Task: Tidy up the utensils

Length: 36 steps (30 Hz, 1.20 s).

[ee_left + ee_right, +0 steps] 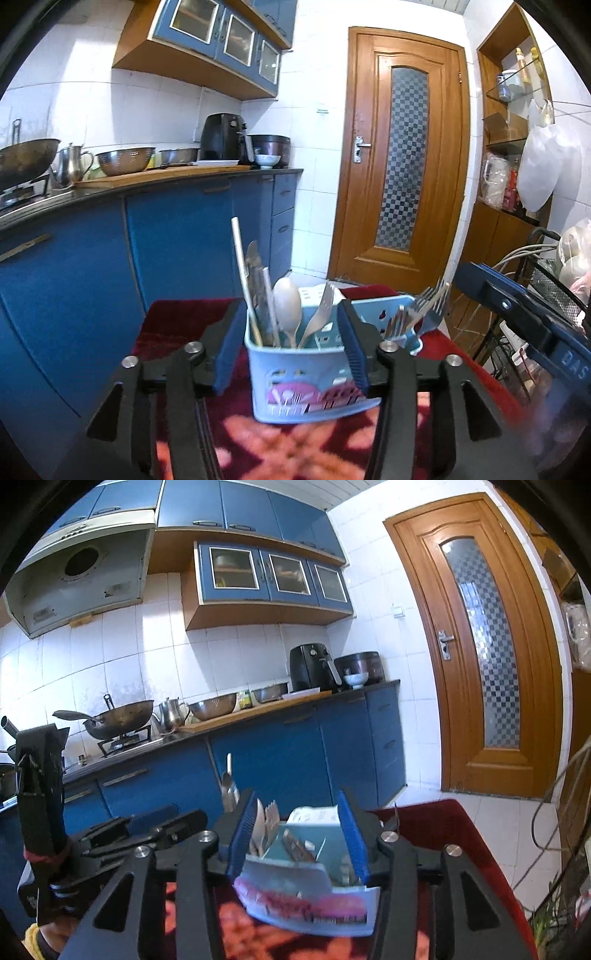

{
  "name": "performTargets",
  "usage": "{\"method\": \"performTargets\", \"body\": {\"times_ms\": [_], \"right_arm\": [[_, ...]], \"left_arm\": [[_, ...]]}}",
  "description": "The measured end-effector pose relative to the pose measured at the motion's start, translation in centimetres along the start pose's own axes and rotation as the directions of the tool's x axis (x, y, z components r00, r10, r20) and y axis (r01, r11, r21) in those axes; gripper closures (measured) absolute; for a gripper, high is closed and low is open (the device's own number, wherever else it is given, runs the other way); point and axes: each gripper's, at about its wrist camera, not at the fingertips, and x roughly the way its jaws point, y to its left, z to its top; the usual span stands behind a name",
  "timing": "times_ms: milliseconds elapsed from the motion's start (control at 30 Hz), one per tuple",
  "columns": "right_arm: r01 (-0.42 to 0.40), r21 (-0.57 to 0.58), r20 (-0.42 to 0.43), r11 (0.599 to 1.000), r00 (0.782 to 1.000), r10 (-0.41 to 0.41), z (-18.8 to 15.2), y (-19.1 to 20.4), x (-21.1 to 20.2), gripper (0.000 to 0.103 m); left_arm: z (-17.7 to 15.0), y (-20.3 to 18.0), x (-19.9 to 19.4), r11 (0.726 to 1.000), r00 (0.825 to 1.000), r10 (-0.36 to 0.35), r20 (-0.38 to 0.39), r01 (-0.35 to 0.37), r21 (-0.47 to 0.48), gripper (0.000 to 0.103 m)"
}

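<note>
A light blue plastic utensil caddy (295, 373) stands on a red patterned cloth (177, 321). Its left compartment holds chopsticks (242, 269), a knife, a spoon (287, 306) and a fork. Its right compartment holds several forks (421, 310). My left gripper (291, 350) is open, its blue pads on either side of the caddy's left compartment. My right gripper (299, 842) is open around the caddy (306, 890) from the other side, and it shows at the right edge of the left wrist view (517, 321). The left gripper shows at the left in the right wrist view (122, 834).
Blue kitchen cabinets (173, 236) run behind the table, with a counter holding a wok (114, 716), kettle, steel bowls, an air fryer (223, 138) and a rice cooker. A wooden door (402, 155) is ahead. A wire rack (546, 295) with bags stands at right.
</note>
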Motion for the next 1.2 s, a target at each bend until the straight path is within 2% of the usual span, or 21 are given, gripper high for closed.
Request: {"method": "performTargets", "body": {"times_ms": [167, 233, 367, 700, 867, 1200], "right_arm": [[0.024, -0.011, -0.032, 1.000, 0.999, -0.024, -1.8, 0.5, -1.8, 0.037], [0.041, -0.014, -0.040, 0.999, 0.998, -0.042, -2.7, 0.5, -2.4, 0.031], [0.072, -0.015, -0.060, 0.997, 0.995, -0.073, -4.2, 0.3, -2.9, 0.030], [0.160, -0.013, -0.117, 0.987, 0.980, -0.160, -7.6, -1.2, -2.3, 0.016], [0.199, -0.029, -0.138, 0.980, 0.970, -0.201, -8.9, -1.9, -1.5, 0.016], [0.213, -0.016, -0.171, 0.977, 0.962, -0.212, -9.9, -2.6, -0.6, 0.016]], "left_arm": [[-1.5, 0.4, -1.9, 0.999, 0.999, 0.021, -0.033, -0.022, -0.037, 0.037], [-2.4, 0.4, -2.1, 0.999, 0.999, 0.021, -0.048, -0.024, -0.049, 0.037], [-4.4, 0.3, -1.9, 0.998, 0.996, 0.030, -0.081, -0.034, -0.043, 0.037], [-7.5, 0.1, 0.5, 0.998, 0.992, 0.057, -0.116, -0.061, -0.028, 0.037], [-8.5, 0.1, 1.0, 0.996, 0.992, 0.080, -0.093, -0.082, -0.021, 0.037], [-9.3, 0.0, 1.5, 0.994, 0.990, 0.105, -0.089, -0.106, -0.006, 0.037]]}}
